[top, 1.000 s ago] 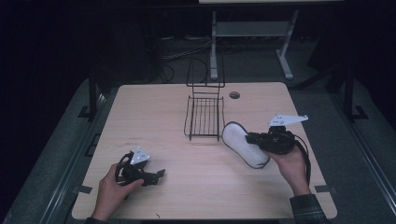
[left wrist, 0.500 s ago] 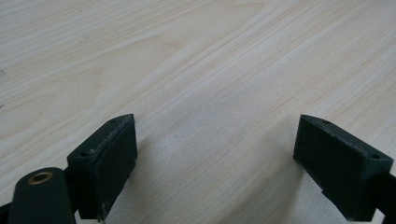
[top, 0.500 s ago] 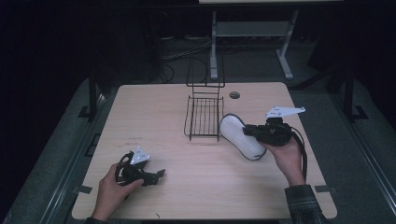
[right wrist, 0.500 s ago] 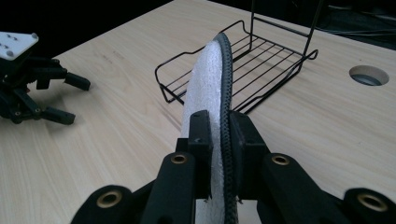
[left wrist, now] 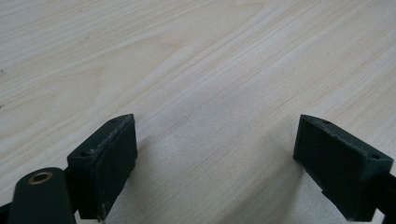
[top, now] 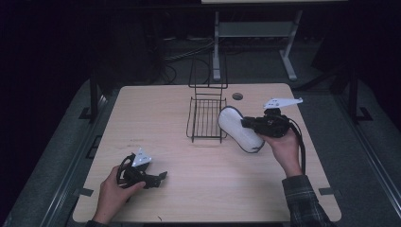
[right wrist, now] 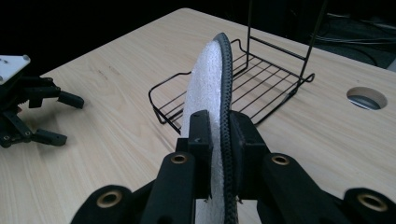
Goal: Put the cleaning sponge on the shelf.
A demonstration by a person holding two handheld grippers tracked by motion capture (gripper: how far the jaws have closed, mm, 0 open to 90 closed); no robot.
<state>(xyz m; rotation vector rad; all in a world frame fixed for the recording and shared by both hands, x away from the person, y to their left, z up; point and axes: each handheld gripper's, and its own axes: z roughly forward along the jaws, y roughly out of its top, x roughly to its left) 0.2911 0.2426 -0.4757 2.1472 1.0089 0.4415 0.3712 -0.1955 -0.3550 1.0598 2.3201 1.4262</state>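
A white oval insole with a dark rim [top: 239,130] is held edge-on above the table, just right of a black wire rack [top: 206,118]. My right gripper [top: 246,124] is shut on it; in the right gripper view the insole [right wrist: 212,84] stands between the two jaws, pinched near its lower end, with the wire rack [right wrist: 261,79] behind it. My left gripper [top: 161,178] rests on the table at the front left, held by a hand. Its jaws are wide apart in the left gripper view, with bare wood between the fingers [left wrist: 105,161].
The wooden table [top: 156,109] has a round cable hole [top: 237,96] at the back, right of the rack. The rack's tall wire back stands at its far side. The left gripper [right wrist: 51,117] lies off to the left in the right gripper view. Dark floor surrounds the table.
My right gripper has carried the insole a little left and away, closer to the wire rack. The left gripper has stayed put.
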